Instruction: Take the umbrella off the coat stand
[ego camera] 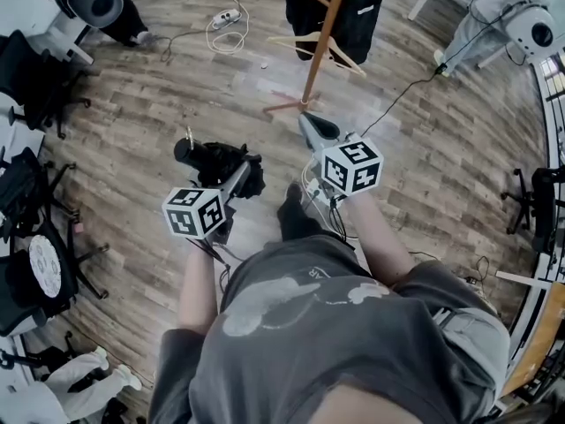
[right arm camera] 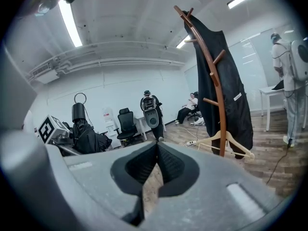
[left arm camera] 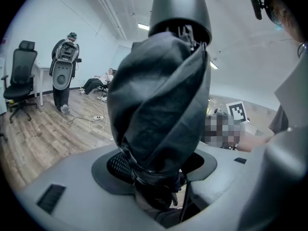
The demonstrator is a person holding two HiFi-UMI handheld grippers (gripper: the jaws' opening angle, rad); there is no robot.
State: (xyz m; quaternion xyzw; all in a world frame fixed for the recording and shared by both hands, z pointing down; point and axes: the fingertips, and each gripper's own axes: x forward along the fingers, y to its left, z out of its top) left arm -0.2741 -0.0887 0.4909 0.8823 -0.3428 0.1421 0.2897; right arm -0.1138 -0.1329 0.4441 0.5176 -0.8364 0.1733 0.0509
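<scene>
A folded black umbrella (ego camera: pixel 221 164) is off the stand, and my left gripper (ego camera: pixel 240 177) is shut on it. In the left gripper view the bundled canopy (left arm camera: pixel 159 109) fills the middle, pinched low between the pads, with the dark handle cap on top. My right gripper (ego camera: pixel 309 124) is shut and empty, its pads meeting (right arm camera: pixel 156 146). It points toward the wooden coat stand (ego camera: pixel 320 42), which stands ahead (right arm camera: pixel 211 81) with a black coat (right arm camera: pixel 231 95) and a wooden hanger (right arm camera: pixel 226 139) on it. The right gripper view also shows the umbrella (right arm camera: pixel 84 129) at the left.
Wood floor all round. Black office chairs (ego camera: pixel 35 87) line the left side. A power strip with a coiled cable (ego camera: pixel 225 18) lies beyond, and another cable (ego camera: pixel 406 91) runs right of the stand's base. People in white suits carrying equipment stand at top right (ego camera: pixel 512 16) and far left (left arm camera: pixel 65 71).
</scene>
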